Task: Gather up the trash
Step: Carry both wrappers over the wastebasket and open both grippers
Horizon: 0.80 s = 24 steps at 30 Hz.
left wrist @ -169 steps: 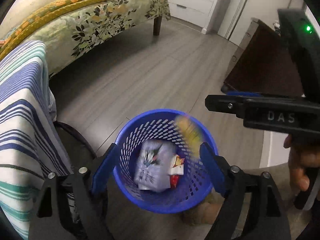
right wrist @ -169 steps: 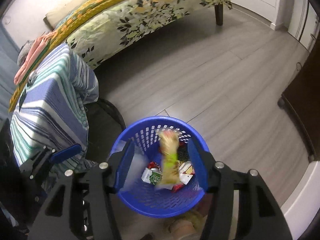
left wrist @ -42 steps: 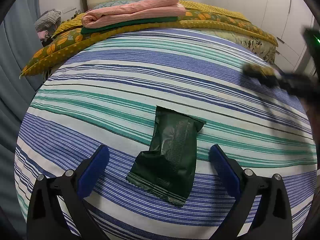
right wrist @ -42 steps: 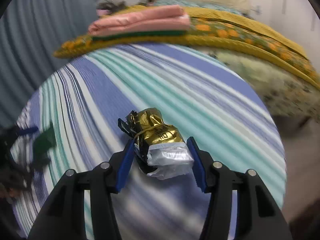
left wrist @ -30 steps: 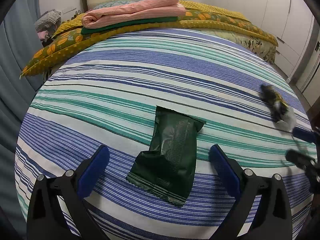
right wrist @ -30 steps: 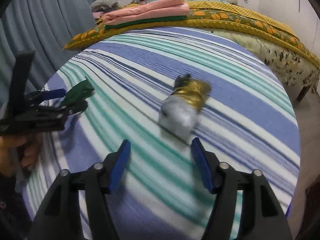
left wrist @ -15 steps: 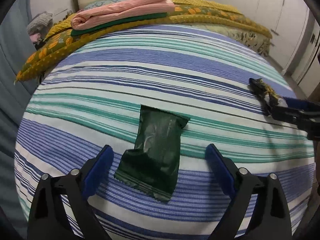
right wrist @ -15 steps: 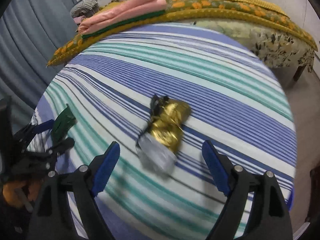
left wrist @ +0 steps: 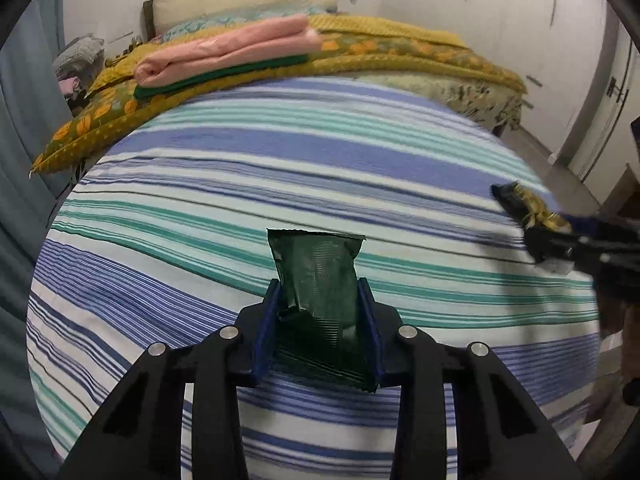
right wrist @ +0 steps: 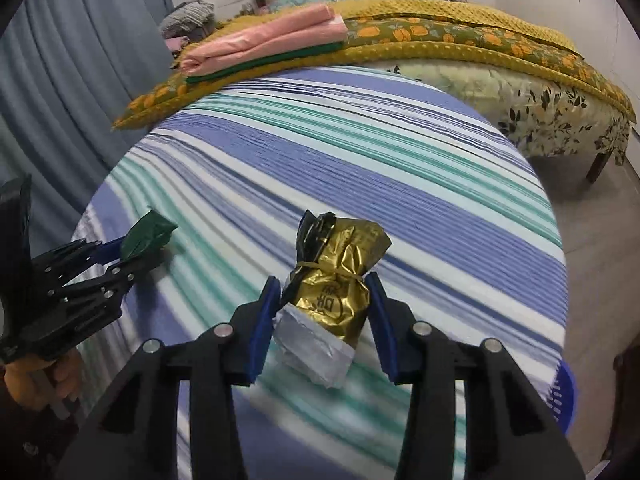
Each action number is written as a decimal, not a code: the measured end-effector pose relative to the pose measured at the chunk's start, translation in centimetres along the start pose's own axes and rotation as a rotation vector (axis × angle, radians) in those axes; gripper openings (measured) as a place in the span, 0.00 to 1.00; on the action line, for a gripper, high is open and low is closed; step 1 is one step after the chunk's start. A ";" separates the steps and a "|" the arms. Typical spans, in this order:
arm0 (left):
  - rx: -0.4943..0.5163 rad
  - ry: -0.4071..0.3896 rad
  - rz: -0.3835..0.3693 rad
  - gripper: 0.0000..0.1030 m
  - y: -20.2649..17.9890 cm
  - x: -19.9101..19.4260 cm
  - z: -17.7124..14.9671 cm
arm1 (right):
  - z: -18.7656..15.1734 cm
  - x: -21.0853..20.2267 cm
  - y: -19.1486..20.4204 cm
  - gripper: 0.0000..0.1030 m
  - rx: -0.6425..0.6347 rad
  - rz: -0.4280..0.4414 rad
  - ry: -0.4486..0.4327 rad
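Observation:
A dark green snack wrapper (left wrist: 316,264) stands up between the blue pads of my left gripper (left wrist: 318,288), which is shut on its lower half just above the striped tablecloth (left wrist: 280,160). My right gripper (right wrist: 324,280) is closing, and its pads press both sides of a crumpled gold and silver wrapper (right wrist: 332,296). In the right wrist view, the left gripper (right wrist: 120,256) holds the green wrapper (right wrist: 146,236) at the far left. The left wrist view has the right gripper (left wrist: 560,236) and gold wrapper (left wrist: 524,204) at the right edge.
The round table's striped cloth (right wrist: 400,168) butts against a bed with a yellow floral blanket (right wrist: 460,32) and folded pink cloth (right wrist: 264,36). A blue basket's rim (right wrist: 564,392) shows below the table's right edge. Grey-blue curtains (right wrist: 80,60) hang on the left.
Both grippers went from wide open around their wrappers to closed on them. The green wrapper now stands upright in the left pads, and the gold one sits between the right pads.

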<state>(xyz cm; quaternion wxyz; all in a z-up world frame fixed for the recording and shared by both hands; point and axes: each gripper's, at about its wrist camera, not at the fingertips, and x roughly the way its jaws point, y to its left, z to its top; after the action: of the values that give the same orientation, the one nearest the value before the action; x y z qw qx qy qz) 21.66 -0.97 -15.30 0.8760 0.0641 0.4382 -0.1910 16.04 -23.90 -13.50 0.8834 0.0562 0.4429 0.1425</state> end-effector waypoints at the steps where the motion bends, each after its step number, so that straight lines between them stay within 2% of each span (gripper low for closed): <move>1: 0.005 -0.009 -0.006 0.35 -0.7 -0.5 -0.1 | -0.5 -0.7 -0.2 0.42 0.002 0.007 -0.006; 10: 0.104 -0.095 -0.019 0.35 -9.4 -4.7 -0.2 | -3.9 -6.1 -3.2 0.42 0.030 0.014 -0.064; 19: 0.201 -0.143 -0.036 0.35 -16.3 -6.4 0.4 | -6.9 -10.1 -7.2 0.42 0.051 -0.027 -0.109; 24: 0.231 -0.135 -0.096 0.35 -20.0 -6.5 0.5 | -8.7 -11.5 -10.6 0.42 0.084 -0.057 -0.119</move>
<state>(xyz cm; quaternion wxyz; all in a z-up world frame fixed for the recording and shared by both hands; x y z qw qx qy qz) 10.71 -17.66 -8.79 0.8800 0.1305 0.3561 -0.2858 4.72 -37.72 -12.28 0.9087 0.0891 0.3966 0.0948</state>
